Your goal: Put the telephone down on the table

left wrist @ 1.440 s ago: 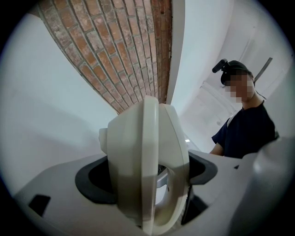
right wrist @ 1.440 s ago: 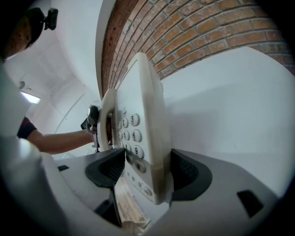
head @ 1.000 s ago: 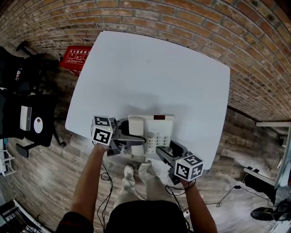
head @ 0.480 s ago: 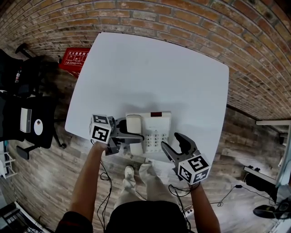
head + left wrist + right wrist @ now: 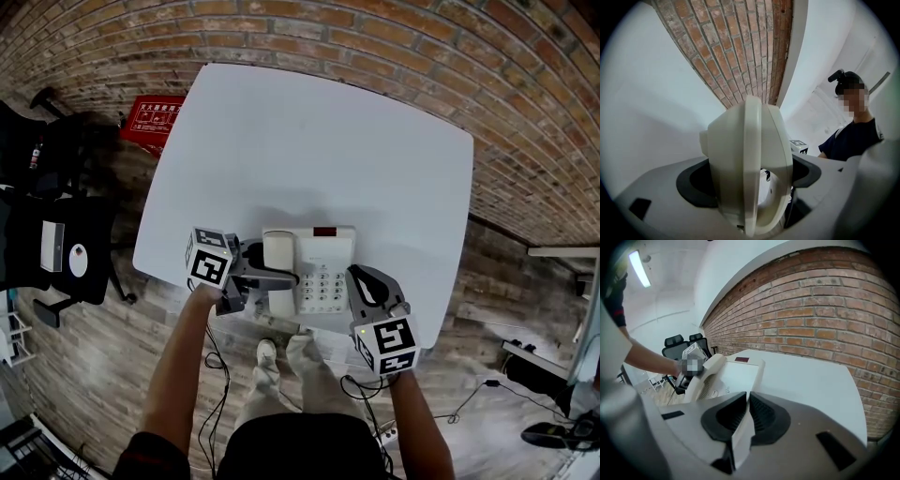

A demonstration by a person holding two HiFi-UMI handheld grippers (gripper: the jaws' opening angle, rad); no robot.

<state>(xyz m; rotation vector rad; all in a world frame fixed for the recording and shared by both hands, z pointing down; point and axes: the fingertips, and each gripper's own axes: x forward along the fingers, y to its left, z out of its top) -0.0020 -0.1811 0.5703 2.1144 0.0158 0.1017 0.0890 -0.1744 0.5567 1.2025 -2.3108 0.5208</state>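
Your left gripper (image 5: 266, 281) clamps the handset (image 5: 750, 159), hiding the telephone (image 5: 325, 267) from its camera. At the telephone's 4 o'clock, your right gripper (image 5: 746, 413) has just closed on nothing.

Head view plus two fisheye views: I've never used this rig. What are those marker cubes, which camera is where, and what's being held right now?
There is no robot arm here. A person holds a two-jaw gripper in each hand, and the marker cubes are part of those grippers. The head view comes from a camera on the person's head, looking down. Each gripper view looks along that gripper's own jaws. On the white table sits a phone, near the person's edge. The left gripper is closed on the phone's handset, which fills its view. The right gripper has just been closing. Its jaws are now together with nothing between them, beside the phone.
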